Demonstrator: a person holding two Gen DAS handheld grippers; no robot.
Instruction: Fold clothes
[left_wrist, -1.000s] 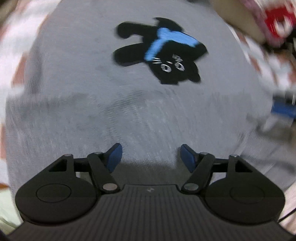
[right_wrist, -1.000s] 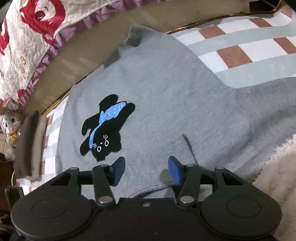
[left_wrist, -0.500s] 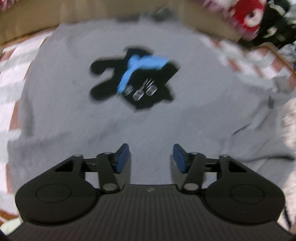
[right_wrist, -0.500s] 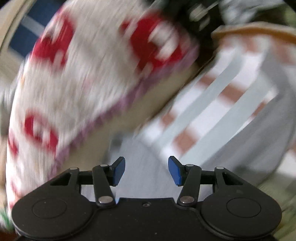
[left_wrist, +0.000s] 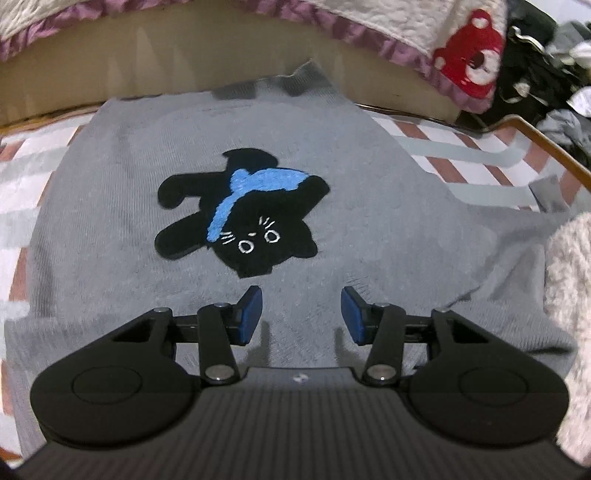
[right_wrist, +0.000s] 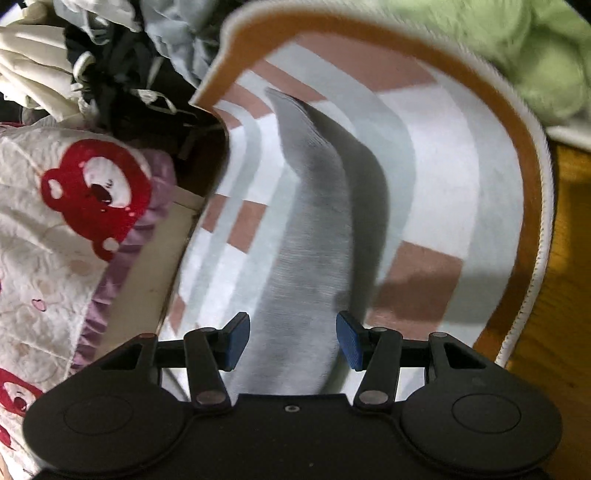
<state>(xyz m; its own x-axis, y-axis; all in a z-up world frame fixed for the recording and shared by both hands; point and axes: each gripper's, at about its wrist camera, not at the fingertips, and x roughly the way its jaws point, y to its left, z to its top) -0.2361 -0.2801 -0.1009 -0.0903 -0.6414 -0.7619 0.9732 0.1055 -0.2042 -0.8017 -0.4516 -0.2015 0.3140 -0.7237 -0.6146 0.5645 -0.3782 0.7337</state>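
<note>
A grey knitted sweater (left_wrist: 369, 192) lies flat on a checked mat, its black cat patch with a blue scarf (left_wrist: 240, 214) facing up. My left gripper (left_wrist: 301, 314) hovers open just above the sweater's near part, below the cat's head, with nothing between its fingers. In the right wrist view one grey sleeve (right_wrist: 314, 229) stretches away across the mat toward its cuff. My right gripper (right_wrist: 291, 341) stands open over the near part of that sleeve, blue pads either side of it, not closed on it.
The checked mat (right_wrist: 424, 177) has a brown border and a white piped edge, with wooden floor (right_wrist: 569, 229) beyond. A quilt with red bears (right_wrist: 74, 206) lies at the left. A heap of clothes (right_wrist: 110, 74) sits behind, green fabric (right_wrist: 524, 55) at the top right, and fluffy white fabric (left_wrist: 569, 295) beside the sweater.
My right gripper has swung from the sweater's body out to the sleeve. The left gripper has pulled back a little and narrowed its opening; the cat patch now sits nearer the view's centre.
</note>
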